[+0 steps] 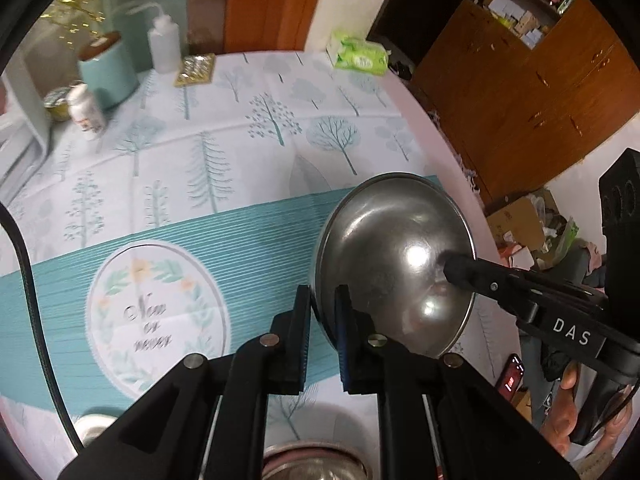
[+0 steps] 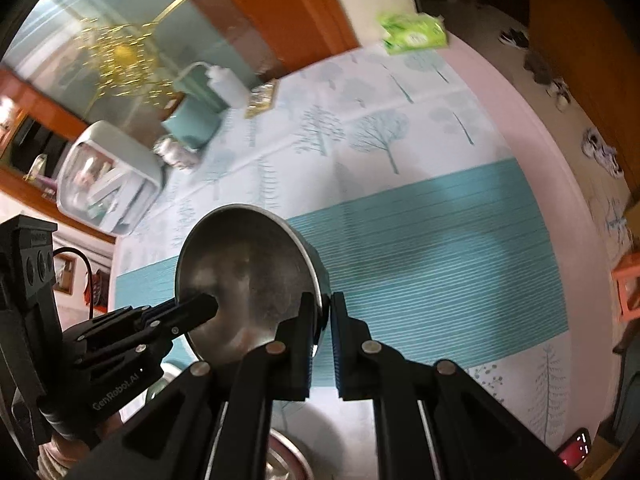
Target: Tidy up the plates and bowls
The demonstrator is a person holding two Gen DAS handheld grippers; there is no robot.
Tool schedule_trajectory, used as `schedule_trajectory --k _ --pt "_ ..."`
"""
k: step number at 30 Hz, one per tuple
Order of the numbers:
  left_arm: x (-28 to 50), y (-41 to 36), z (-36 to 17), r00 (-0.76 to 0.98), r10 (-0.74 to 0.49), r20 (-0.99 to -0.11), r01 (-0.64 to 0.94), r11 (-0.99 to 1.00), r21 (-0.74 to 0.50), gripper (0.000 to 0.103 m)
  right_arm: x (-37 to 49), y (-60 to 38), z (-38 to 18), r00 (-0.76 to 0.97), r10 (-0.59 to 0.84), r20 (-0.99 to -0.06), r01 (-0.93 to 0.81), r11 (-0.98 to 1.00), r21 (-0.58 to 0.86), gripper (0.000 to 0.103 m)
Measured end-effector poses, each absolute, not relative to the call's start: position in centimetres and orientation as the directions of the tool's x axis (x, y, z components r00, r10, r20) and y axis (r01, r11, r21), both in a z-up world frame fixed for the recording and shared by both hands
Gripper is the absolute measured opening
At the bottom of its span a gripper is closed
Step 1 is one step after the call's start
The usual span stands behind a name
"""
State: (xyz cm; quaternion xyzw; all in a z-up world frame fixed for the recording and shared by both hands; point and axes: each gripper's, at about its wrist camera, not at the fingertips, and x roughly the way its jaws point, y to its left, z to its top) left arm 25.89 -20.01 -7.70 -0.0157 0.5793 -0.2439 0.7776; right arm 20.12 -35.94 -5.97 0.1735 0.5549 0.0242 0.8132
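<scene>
A steel bowl point(image 1: 394, 260) is held tilted on edge above the tablecloth, its hollow side facing the cameras. My left gripper point(image 1: 323, 312) is shut on its left rim. My right gripper point(image 2: 325, 320) is shut on its opposite rim; the bowl also shows in the right wrist view point(image 2: 248, 276). Each gripper shows in the other's view, the right one point(image 1: 454, 270) reaching in from the right and the left one point(image 2: 208, 306) from the left. Another steel bowl point(image 1: 316, 464) sits below at the table's near edge, mostly hidden; it also shows in the right wrist view point(image 2: 284, 460).
The tree-print tablecloth point(image 1: 240, 152) covers a round table. At its far side stand a teal canister point(image 1: 108, 72), a squeeze bottle point(image 1: 164, 44), a small pill bottle point(image 1: 86, 112), a foil pack point(image 1: 196, 70) and a green tissue pack point(image 1: 358, 56). A white plate rim point(image 1: 90, 424) lies near left.
</scene>
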Motion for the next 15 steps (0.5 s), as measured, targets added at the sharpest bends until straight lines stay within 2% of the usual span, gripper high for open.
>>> schedule_trajectory --k 9,15 --pt "21.7 -15.5 -2.4 0.319 -0.384 -0.866 0.337 0.901 -0.275 0.010 17.3 -31.8 -1.8 0.432 0.255 -0.865 0.042 0.952 0.302 0.008" --pt "18.5 -13.3 -1.1 0.339 -0.385 -0.858 0.320 0.905 -0.280 0.010 14.9 -29.8 -0.5 0.437 0.281 -0.855 -0.017 0.952 0.304 0.009"
